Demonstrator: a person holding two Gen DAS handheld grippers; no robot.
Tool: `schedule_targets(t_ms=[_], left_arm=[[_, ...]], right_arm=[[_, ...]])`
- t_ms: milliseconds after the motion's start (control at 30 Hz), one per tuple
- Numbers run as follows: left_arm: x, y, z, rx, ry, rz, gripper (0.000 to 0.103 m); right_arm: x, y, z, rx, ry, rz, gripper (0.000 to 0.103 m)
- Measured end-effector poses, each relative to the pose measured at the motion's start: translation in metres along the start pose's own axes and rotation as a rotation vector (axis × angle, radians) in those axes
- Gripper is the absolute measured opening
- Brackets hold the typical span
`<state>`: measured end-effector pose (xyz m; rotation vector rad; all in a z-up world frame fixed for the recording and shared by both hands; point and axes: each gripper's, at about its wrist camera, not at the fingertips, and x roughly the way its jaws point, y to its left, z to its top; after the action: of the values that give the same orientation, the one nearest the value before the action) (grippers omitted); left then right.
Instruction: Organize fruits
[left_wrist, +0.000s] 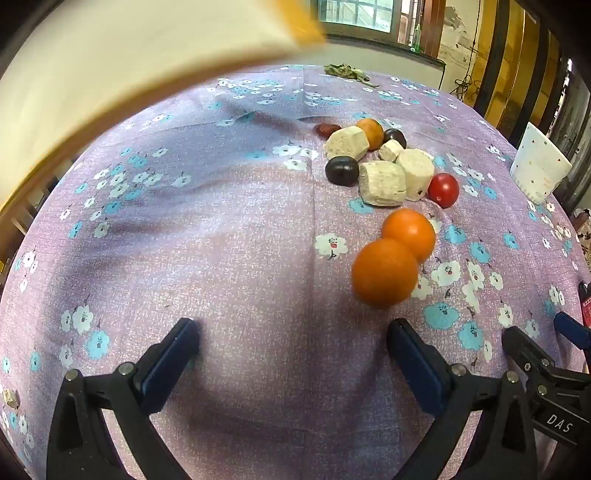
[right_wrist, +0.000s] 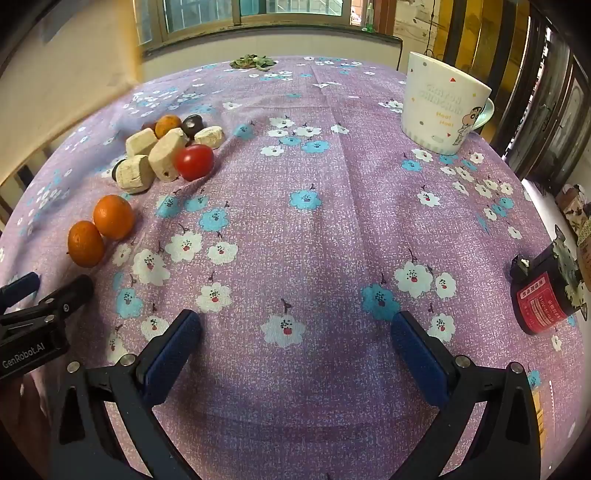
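Note:
Two oranges (left_wrist: 384, 271) (left_wrist: 409, 232) lie touching on the purple floral tablecloth, just ahead and right of my open, empty left gripper (left_wrist: 293, 343). Behind them is a pile: a red tomato (left_wrist: 443, 189), dark plums (left_wrist: 341, 170), a small orange (left_wrist: 370, 133), a red date (left_wrist: 326, 129) and several pale chunks (left_wrist: 382, 182). In the right wrist view the oranges (right_wrist: 112, 216) (right_wrist: 85, 243), tomato (right_wrist: 194, 161) and pale chunks (right_wrist: 166, 153) lie far left. My right gripper (right_wrist: 295, 338) is open and empty over bare cloth.
A white cartoon mug (right_wrist: 441, 101) stands at the back right; it also shows in the left wrist view (left_wrist: 539, 164). A black and red cylinder (right_wrist: 541, 295) lies at the right edge. Dry leaves (right_wrist: 253, 61) lie at the far edge. A blurred cream object (left_wrist: 110, 55) fills the upper left.

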<state>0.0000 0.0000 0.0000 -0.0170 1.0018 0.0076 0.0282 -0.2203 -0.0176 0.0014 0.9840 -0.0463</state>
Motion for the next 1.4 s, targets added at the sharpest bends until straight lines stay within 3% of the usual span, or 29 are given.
schedule_targets(t_ms=[1400], left_arm=[[0.0010,0.0031,0.0027,0.009,0.007,-0.004,0.103]], right_arm=[[-0.0035,0.0035,0.0020,-0.026,0.015,0.007,0.103]])
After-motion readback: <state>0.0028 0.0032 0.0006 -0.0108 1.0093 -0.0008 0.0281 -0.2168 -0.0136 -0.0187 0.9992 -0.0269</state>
